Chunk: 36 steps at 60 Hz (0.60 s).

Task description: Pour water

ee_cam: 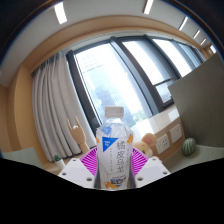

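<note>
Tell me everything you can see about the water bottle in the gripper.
The water bottle is clear plastic with a white cap and a white label bearing blue print. It stands upright between the fingers of the gripper, whose pink pads press its sides. It is lifted toward the windows, cap still on; its base is hidden.

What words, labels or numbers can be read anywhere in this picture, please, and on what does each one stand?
Bottle label: large pale characters and a small blue mark near the top; too small and blurred to read.
Cardboard box beyond the bottle: no print can be made out.
No other text shows on the curtain or window.
The gripper holds the bottle between its pink pads.
</note>
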Tool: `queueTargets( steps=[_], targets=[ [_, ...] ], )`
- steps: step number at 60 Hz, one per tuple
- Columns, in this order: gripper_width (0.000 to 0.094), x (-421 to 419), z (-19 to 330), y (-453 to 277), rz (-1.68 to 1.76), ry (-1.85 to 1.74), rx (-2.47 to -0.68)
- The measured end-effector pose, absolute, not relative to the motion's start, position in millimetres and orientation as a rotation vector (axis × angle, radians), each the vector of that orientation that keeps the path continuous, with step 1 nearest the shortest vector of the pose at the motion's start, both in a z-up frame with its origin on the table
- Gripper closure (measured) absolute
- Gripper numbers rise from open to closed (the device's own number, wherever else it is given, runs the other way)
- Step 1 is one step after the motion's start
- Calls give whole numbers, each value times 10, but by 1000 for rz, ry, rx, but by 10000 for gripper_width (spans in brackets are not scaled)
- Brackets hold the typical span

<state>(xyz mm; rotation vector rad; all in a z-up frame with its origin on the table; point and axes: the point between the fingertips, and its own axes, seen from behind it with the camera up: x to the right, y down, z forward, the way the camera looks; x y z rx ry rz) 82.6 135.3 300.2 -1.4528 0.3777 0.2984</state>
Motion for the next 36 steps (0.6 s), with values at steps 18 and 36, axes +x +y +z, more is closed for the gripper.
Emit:
queueTargets(
  steps=[18,36],
  targets=[
    [537,2321,2330,1233,-350,291,-1601],
    [537,2859,1343,1388,-405,333,-1705]
  ],
)
